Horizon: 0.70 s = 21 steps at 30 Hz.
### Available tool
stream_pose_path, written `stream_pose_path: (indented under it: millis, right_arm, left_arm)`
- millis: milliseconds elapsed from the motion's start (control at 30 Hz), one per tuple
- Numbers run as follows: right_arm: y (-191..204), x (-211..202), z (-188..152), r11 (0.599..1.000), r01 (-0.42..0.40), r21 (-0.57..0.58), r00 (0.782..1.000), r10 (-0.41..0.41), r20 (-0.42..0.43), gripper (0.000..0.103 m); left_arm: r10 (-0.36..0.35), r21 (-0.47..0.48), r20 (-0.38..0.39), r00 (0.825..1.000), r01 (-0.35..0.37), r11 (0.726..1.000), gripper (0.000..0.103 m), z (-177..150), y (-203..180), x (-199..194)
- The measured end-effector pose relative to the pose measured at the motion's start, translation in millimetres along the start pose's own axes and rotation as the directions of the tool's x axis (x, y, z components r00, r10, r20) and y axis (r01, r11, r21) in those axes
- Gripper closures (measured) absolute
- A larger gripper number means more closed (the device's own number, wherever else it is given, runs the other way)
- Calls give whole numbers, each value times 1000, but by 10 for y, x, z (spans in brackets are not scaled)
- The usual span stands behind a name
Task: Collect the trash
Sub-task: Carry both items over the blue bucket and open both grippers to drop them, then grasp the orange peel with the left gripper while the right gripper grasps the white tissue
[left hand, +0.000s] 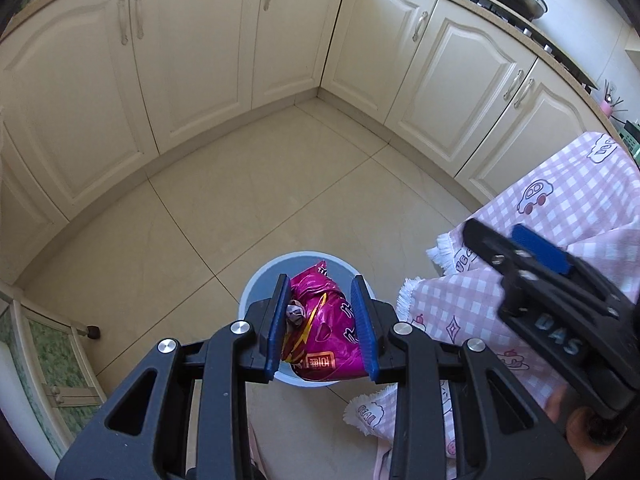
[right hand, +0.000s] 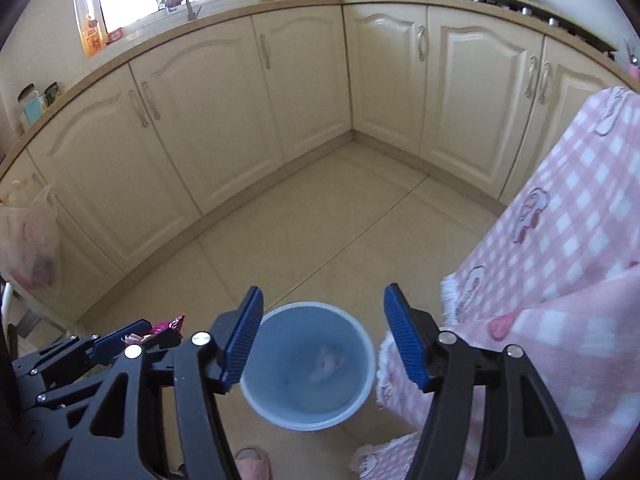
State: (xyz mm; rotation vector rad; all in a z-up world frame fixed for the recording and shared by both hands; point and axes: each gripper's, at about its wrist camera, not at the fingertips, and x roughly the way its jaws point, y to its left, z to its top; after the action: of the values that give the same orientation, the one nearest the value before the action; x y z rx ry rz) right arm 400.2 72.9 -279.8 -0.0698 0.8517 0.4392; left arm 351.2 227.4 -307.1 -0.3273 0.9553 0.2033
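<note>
My left gripper [left hand: 322, 330] is shut on a crumpled magenta snack wrapper [left hand: 324, 340] and holds it above a pale blue trash bin [left hand: 256, 280] on the floor. The wrapper hides most of the bin in the left wrist view. My right gripper [right hand: 324, 336] is open and empty, above the same bin [right hand: 280, 412], which holds a small pale crumpled scrap [right hand: 326, 364] at its bottom. The left gripper [right hand: 132, 340] with the wrapper [right hand: 172, 325] shows at the lower left of the right wrist view. The right gripper [left hand: 516, 248] shows at the right of the left wrist view.
Cream kitchen cabinets [right hand: 240, 112] wrap around the tiled floor [right hand: 320, 240]. A pink checked cloth [right hand: 560, 260] hangs down at the right, close to the bin. A plastic bag [right hand: 32, 248] hangs at the left. A pink slipper [right hand: 252, 464] lies near the bottom edge.
</note>
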Motion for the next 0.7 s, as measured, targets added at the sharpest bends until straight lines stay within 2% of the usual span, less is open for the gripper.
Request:
stream_pose_path:
  millis: [133, 267, 333, 367, 400, 700]
  right_arm:
    - [-67, -193, 19, 998, 65, -8, 994, -64, 86, 40]
    - [-99, -414, 82, 993, 117, -19, 977, -111, 183, 38]
    - [-123, -533, 101, 991, 132, -17, 968, -125, 219, 37]
    - [-141, -573, 117, 991, 132, -15, 965, -125, 230, 37]
    - [-156, -634, 136, 991, 136, -10, 961, -129, 243, 36]
    - [-289, -1239, 185, 990, 138, 21, 944, -138, 299, 35]
  left_arm:
    - [-9, 5, -2, 1000, 9, 1000, 73, 48, -61, 51]
    - [-15, 2, 29, 999, 15, 1000, 69, 119, -129, -17]
    - [-4, -2, 61, 998, 5, 1000, 49, 155, -166, -111]
    - [5, -4, 82, 997, -5, 1000, 35, 162, -176, -171]
    - [6, -3, 102, 995, -6, 1000, 32, 167, -195, -237]
    - [-25, 23, 179, 984, 21, 1000, 31, 154, -339, -844]
